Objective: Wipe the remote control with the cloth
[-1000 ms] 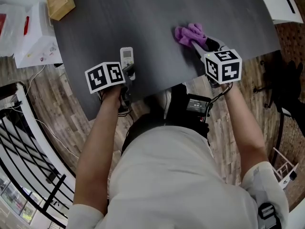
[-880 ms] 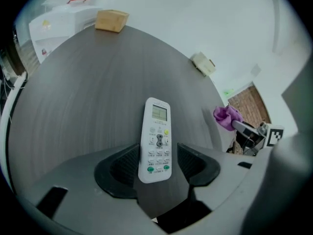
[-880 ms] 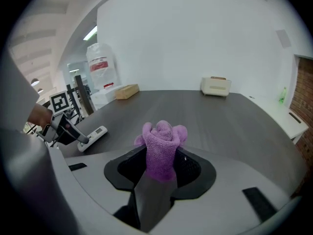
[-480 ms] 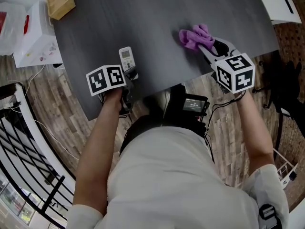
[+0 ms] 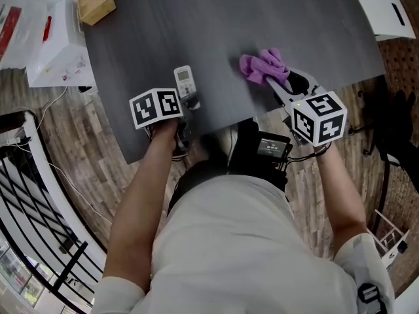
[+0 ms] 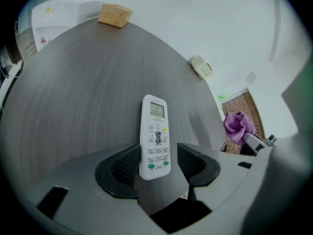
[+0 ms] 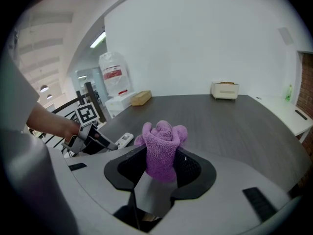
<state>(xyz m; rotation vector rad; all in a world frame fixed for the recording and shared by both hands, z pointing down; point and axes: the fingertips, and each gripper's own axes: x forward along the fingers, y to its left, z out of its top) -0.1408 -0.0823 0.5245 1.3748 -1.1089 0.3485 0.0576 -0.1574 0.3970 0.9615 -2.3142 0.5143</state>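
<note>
The remote control (image 6: 155, 126) is a slim white plastic slab with a small pale screen above rows of tiny buttons, two of them green. It lies flat near the front edge of the dark grey, wood-grained counter (image 6: 88, 92), its lower end inside the left gripper (image 6: 155, 154). That gripper's ribbed black fingers (image 6: 122, 168) stand apart on either side of it: one sits against the remote's edge, while a thin strip of counter shows beside the other, so there is no squeeze. Well to the right, the right gripper (image 7: 161, 156) has its fingers (image 7: 193, 168) clamped on the cloth (image 7: 164, 133), a purple, nubby microfibre bunched into a soft lobed wad that bulges above the pads. A pale wooden block (image 5: 95, 0) sits at the counter's far left corner and a small cream box (image 7: 225, 89) at its far edge. A white carton (image 5: 62, 48) stands off the counter's left side above the plank floor. Nothing lies between cloth and remote.
</note>
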